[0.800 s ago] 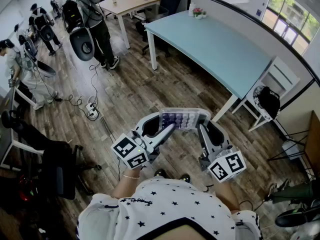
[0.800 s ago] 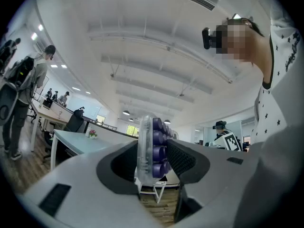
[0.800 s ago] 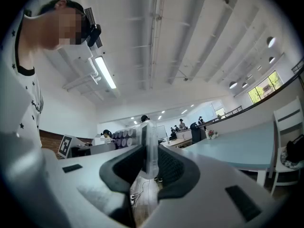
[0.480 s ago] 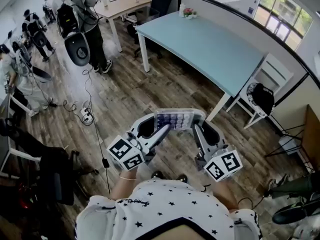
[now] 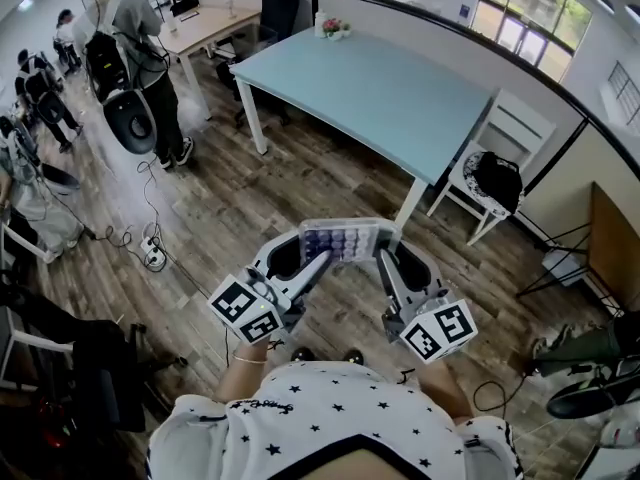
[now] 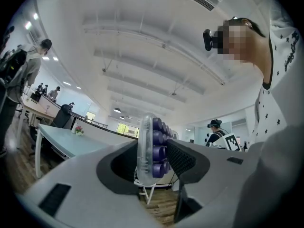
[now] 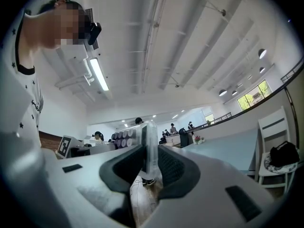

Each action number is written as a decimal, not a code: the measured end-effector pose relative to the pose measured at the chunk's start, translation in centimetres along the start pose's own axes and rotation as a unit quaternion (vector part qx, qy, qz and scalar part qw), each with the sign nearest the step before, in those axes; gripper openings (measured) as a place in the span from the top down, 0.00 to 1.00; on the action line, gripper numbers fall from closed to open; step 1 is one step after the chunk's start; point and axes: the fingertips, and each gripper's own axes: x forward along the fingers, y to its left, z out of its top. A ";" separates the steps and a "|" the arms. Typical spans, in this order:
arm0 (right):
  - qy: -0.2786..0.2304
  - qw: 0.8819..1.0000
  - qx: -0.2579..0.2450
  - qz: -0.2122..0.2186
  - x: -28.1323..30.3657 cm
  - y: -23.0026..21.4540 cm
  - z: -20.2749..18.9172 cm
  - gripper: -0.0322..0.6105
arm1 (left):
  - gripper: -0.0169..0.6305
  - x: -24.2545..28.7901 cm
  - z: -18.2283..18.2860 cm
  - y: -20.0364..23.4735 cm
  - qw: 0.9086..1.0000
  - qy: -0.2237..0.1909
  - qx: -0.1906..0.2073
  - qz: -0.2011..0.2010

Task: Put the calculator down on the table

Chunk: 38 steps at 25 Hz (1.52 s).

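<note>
Step in hand: carry phase, no placement yet. The calculator (image 5: 342, 240) (clear case, purple keys) is held in the air between the two grippers, over the wood floor (image 5: 300, 183) and in front of the person's chest.

Left gripper (image 5: 312, 252): fingers (image 6: 186, 158) are closed on one end of the calculator, one pad on the keys and one on the clear back. Right gripper (image 5: 385, 256): fingers are clamped across the opposite end, which is thin and sits edge-on in the right gripper view. Both grips look firm. The calculator looks roughly level from the head view.

The teal table (image 5: 400, 98) is ahead and well apart from the calculator. Its top looks bare apart from a small flower pot (image 5: 334, 27) at the far end.

Next move, my read:
- Close the gap to the table's near edge, steering past the chair (image 5: 492, 173) by the corner.
- Bring the calculator over the top and lower both ends together until the back rests flat.
- Only then open both sets of fingers and back them out sideways.
</note>
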 end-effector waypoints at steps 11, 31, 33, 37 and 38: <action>-0.014 1.000 0.009 -0.019 -4.2 -3.8 1.5 0.81 | 0.68 4.3 -1.3 -3.7 1.000 0.006 0.004 -0.015; -0.019 0.999 0.023 -0.028 -4.9 -5.4 1.0 0.81 | 0.68 5.8 -2.3 -3.8 1.000 0.015 0.000 -0.019; -0.022 0.999 0.015 -0.042 -4.8 -6.4 1.4 0.81 | 0.68 7.0 -2.2 -3.5 0.999 0.012 0.000 -0.036; -0.024 0.998 0.001 -0.059 -3.8 -8.0 2.2 0.81 | 0.68 9.0 -2.0 -2.3 0.998 0.005 -0.002 -0.057; -0.025 0.998 -0.001 -0.061 -3.4 -8.3 2.3 0.81 | 0.68 9.3 -1.8 -1.8 0.998 0.003 -0.002 -0.060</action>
